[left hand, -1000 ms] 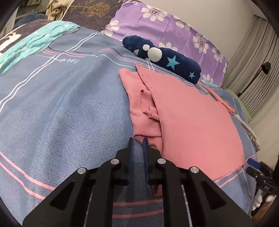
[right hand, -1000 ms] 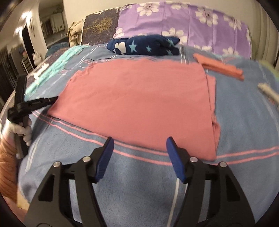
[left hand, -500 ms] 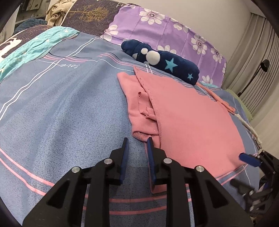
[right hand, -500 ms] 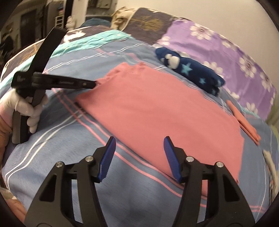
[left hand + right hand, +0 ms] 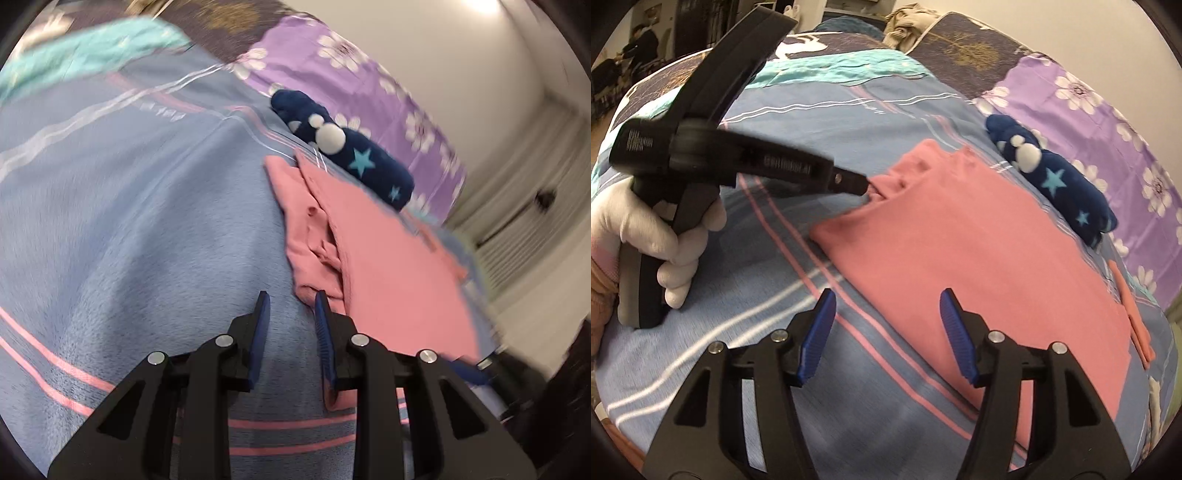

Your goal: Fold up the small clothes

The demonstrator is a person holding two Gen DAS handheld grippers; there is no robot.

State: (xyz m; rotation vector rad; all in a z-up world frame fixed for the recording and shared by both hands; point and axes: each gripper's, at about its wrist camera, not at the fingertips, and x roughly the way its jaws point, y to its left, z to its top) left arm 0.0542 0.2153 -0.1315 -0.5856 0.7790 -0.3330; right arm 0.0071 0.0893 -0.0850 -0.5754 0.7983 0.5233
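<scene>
A pink garment (image 5: 388, 258) lies flat on the blue striped bedspread (image 5: 129, 221), its sleeve bunched along the left edge. My left gripper (image 5: 291, 299) hovers at the near end of that bunched sleeve. Its jaws are opening and nothing is between them; the right finger sits beside the cloth's edge. In the right wrist view the same pink garment (image 5: 979, 251) spreads ahead and to the right. My right gripper (image 5: 886, 299) stands open above the bedspread just short of the garment's near edge. The left gripper (image 5: 860, 184), held by a white-gloved hand (image 5: 646, 229), points at the sleeve.
A navy plush cloth with stars (image 5: 1060, 184) lies beyond the garment, in front of a purple floral pillow (image 5: 1108, 110). A folded orange piece (image 5: 1134, 317) rests at the right. Teal bedding (image 5: 92, 48) lies far left. Bare bedspread stretches left of the garment.
The left gripper's jaws have parted and let go of the sleeve edge. My right gripper has swung along the garment's near edge toward the left gripper, which now looms larger in its view.
</scene>
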